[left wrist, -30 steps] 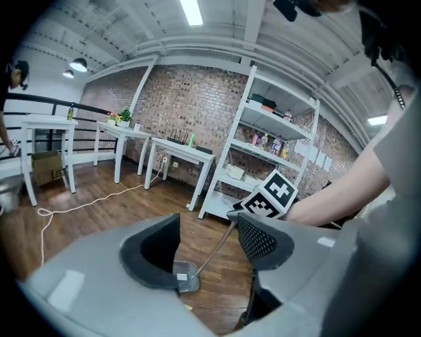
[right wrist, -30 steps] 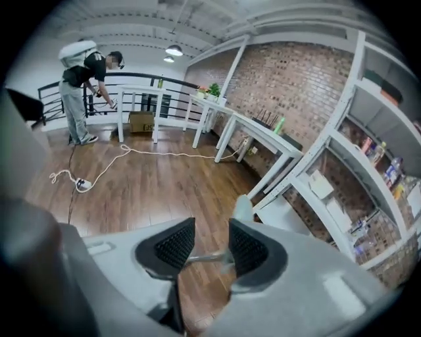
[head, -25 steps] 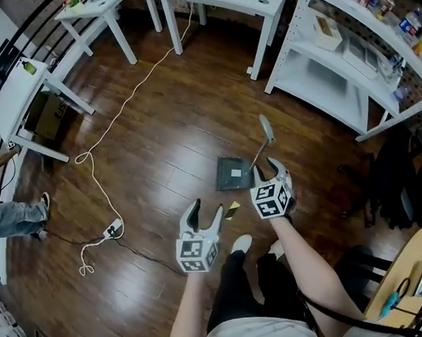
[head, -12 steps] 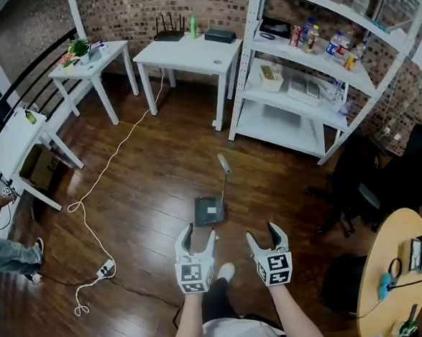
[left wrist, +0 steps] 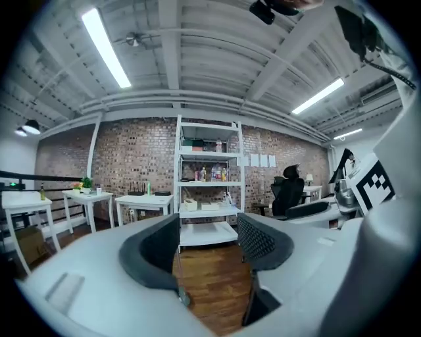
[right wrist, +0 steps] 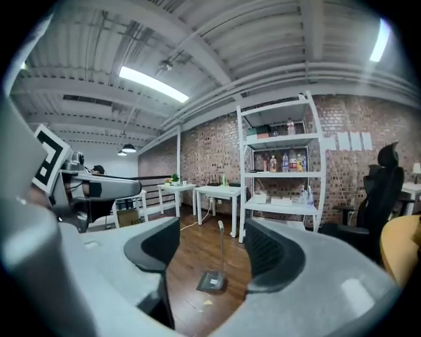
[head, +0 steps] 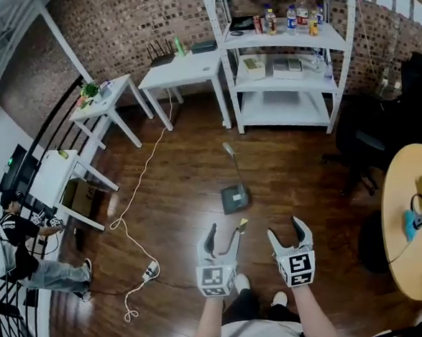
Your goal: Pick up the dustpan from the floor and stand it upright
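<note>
The dustpan (head: 235,197) stands by itself on the wooden floor, its dark pan down and its thin handle (head: 231,159) pointing up. Both grippers hang in the air nearer to me, well clear of it. My left gripper (head: 224,234) is open with nothing between its fingers; in the left gripper view (left wrist: 207,247) only floor and shelves show past it. My right gripper (head: 286,229) has its jaws opening and holds nothing. In the right gripper view (right wrist: 210,253) the dustpan (right wrist: 212,281) shows far off between the fingers.
A white shelf unit (head: 283,65) and two white tables (head: 182,69) stand along the brick wall. A white cable (head: 131,213) runs to a power strip (head: 151,271). At right are a black chair (head: 361,146) and a round wooden table (head: 416,222). A person (head: 29,242) sits at far left.
The right gripper has let go of the dustpan's handle and opened. Both grippers have risen and drawn back from the dustpan, which stays upright. The head view has tilted up toward the wall.
</note>
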### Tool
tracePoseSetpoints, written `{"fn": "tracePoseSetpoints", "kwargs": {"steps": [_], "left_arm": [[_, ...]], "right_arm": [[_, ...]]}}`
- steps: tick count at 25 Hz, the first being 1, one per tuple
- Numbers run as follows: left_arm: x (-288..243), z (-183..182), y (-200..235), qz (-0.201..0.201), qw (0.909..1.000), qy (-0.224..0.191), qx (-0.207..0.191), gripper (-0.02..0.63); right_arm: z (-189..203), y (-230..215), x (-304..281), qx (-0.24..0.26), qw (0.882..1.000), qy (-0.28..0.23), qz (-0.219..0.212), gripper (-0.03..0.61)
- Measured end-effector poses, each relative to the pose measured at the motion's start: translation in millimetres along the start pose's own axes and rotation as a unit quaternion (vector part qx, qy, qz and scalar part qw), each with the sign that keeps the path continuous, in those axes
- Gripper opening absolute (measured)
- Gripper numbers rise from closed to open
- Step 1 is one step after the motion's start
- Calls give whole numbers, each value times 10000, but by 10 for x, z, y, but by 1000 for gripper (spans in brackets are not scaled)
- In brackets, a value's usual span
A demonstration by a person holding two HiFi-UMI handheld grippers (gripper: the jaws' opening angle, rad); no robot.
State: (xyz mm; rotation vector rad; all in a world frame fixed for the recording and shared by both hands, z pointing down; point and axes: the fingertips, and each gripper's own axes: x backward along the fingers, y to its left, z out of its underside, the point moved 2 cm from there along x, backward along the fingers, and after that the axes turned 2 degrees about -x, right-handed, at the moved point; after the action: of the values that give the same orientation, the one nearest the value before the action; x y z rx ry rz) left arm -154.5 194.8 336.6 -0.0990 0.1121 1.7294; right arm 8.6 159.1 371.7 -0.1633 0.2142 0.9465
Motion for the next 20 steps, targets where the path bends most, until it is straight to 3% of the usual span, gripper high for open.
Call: {"fn": "tracePoseSetpoints", "kwargs": {"steps": [9, 16, 20], "left_arm": [[327, -744, 47, 222, 9951, -922, -287, 297], [748, -618, 678, 78, 9953, -951, 174, 276], [953, -678, 956, 186, 9947, -999, 181, 276]], "right_arm": [[-1119, 318, 281, 493, 9920, -1138, 252, 290], [-1227, 1127, 213, 750, 9905, -1153, 71, 290], [-1232, 1445, 89, 645, 9919, -1082, 167, 288]]}}
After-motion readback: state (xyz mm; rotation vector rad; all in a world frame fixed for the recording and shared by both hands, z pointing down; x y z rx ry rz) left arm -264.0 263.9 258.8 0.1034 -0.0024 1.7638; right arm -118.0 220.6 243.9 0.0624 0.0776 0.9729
